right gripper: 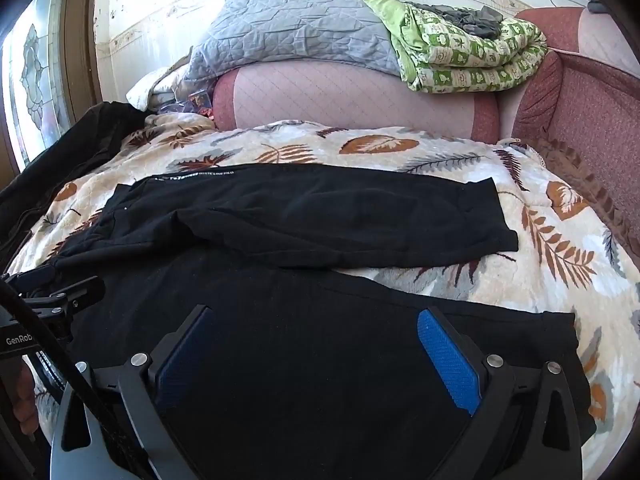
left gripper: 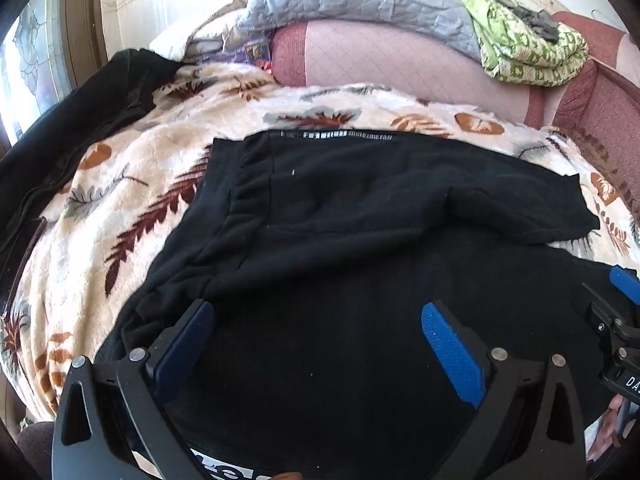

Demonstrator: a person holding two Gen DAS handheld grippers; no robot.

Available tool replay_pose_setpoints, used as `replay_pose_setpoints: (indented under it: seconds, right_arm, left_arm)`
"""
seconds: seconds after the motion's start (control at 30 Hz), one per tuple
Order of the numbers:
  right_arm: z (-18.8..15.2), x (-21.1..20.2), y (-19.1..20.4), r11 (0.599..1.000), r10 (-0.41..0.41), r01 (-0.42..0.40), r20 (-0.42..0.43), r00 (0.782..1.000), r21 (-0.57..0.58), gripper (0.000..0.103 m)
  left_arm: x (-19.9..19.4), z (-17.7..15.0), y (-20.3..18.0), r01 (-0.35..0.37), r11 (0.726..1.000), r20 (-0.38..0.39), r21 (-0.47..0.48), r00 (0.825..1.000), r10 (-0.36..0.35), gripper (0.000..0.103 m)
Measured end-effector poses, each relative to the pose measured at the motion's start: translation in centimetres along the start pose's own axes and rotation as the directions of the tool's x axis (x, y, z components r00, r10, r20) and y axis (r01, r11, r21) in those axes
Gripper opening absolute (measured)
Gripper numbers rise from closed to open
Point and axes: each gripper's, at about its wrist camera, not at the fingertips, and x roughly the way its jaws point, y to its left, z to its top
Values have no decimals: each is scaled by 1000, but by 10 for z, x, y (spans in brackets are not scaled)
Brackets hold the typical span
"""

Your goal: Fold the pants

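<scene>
With the black pants [right gripper: 304, 216] spread flat on the leaf-print blanket [right gripper: 552, 240], the left gripper [left gripper: 316, 344] and right gripper [right gripper: 316, 348] hover over them, both released (nothing between the pads), so a shallow pinch could snag blanket pile too.

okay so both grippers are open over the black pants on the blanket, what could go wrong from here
1. The leaf-print blanket is plush and rumpled; open jaws closing on the black pants might pinch blanket too.
2. The legs lie splayed apart, so a fold could end uneven.
3. The left gripper and right gripper sit close and could collide.
</scene>
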Motion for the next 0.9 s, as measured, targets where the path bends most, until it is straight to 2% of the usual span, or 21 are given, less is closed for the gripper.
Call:
replay_pose_setpoints:
  seconds: [0.13,0.4,0.9]
  right_arm:
    - [-2,5,0,1000,-1,1,-25,1000,-5,103]
    - [-4,8,-2,1000,3,-3,-46,999,2,103]
    - [-8,23,-4,999,7,-3,-123,992,34,103]
  left_arm:
    - [6,-4,-1,-5,1000,-32,-2,999,5,103]
    - [8,-7,-3,-16,1000,-44,7,999,16,103]
    - [13,-12,-6,-35,999,-36,21,999,36,103]
